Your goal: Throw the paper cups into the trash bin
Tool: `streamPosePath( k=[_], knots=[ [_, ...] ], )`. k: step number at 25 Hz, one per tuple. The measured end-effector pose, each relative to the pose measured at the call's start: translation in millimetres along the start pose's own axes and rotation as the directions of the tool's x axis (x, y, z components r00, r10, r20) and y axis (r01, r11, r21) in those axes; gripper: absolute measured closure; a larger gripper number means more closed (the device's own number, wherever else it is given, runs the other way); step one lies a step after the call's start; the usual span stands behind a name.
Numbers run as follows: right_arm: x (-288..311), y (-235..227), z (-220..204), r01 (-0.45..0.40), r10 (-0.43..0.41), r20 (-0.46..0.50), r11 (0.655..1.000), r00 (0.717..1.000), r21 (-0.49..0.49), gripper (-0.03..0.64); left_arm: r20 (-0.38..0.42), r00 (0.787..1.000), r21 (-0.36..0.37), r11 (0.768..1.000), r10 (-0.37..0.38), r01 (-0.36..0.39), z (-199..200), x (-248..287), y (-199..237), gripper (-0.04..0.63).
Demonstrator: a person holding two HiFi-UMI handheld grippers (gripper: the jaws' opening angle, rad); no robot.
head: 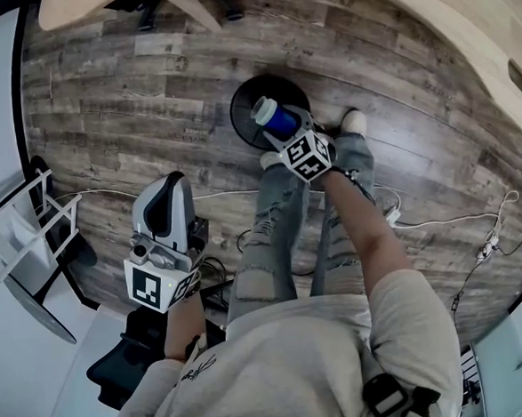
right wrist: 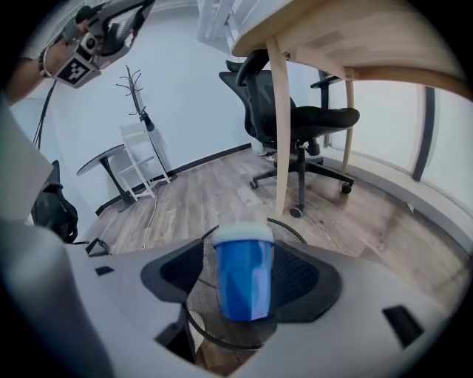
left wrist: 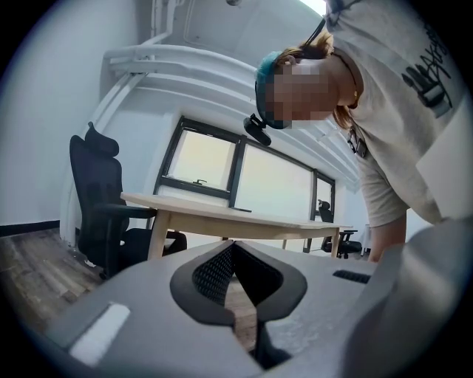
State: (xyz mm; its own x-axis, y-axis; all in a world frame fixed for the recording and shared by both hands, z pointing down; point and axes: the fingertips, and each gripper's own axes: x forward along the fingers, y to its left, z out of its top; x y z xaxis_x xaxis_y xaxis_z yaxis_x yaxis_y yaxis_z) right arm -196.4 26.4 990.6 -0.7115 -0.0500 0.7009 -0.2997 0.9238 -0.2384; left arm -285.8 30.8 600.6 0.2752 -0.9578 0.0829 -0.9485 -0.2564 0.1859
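Over on the left, the left tongs are being held out by the person's side, clenched shut with nothing pinched between them. The tips are being pressed together, and a black office chair is being framed behind them.

In the middle, ripped jeans are being worn by the person, who is being carried by a wood plank floor.

On the right, the right tongs are being stretched out low in front of the legs. A blue paper cup with a white rim is being gripped between them, rim pointing away. The cup is being dangled right over the round black mesh trash bin, which is being kept on the floor just ahead of the person's shoes. So the cup's above the bin, not inside it yet.
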Motion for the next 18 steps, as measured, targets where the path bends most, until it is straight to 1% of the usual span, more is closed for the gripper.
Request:
streamPosePath(
  k=[4, 8, 12, 16, 18],
  knots=[
    [0.7, -4.8, 3.1, 0.028, -0.027, -0.008, 0.999, 1.0, 0.023, 0.339, -0.002, 1.0, -0.003, 1.0, -0.001, 0.001, 0.6, -0.8, 3.3, 0.594],
    [-10.0, -2.3, 21.6, 0.024, -0.025, 0.022, 1.0, 0.999, 0.019, 0.339, 0.006, 1.0, -0.004, 1.0, -0.002, 0.002, 5.6, 0.6, 3.8, 0.594],
    [-27.8, 0.2, 52.8, 0.017, -0.017, 0.085, 1.0, 0.996, 0.003, 0.339, 0.014, 1.0, -0.006, 1.0, -0.009, 0.009, 12.6, 5.4, 0.0, 0.594],
    [-49.8, 4.3, 91.8, 0.019, -0.017, 0.168, 1.0, 0.986, -0.007, 0.339, 0.024, 1.0, -0.001, 1.0, -0.012, 0.012, 23.8, 7.2, -3.8, 0.594],
    [-64.3, 5.1, 112.0, 0.025, -0.022, 0.195, 1.0, 0.981, -0.012, 0.339, 0.026, 1.0, 0.002, 1.0, -0.01, 0.01, 29.8, 8.7, -4.3, 0.594]
  ],
)
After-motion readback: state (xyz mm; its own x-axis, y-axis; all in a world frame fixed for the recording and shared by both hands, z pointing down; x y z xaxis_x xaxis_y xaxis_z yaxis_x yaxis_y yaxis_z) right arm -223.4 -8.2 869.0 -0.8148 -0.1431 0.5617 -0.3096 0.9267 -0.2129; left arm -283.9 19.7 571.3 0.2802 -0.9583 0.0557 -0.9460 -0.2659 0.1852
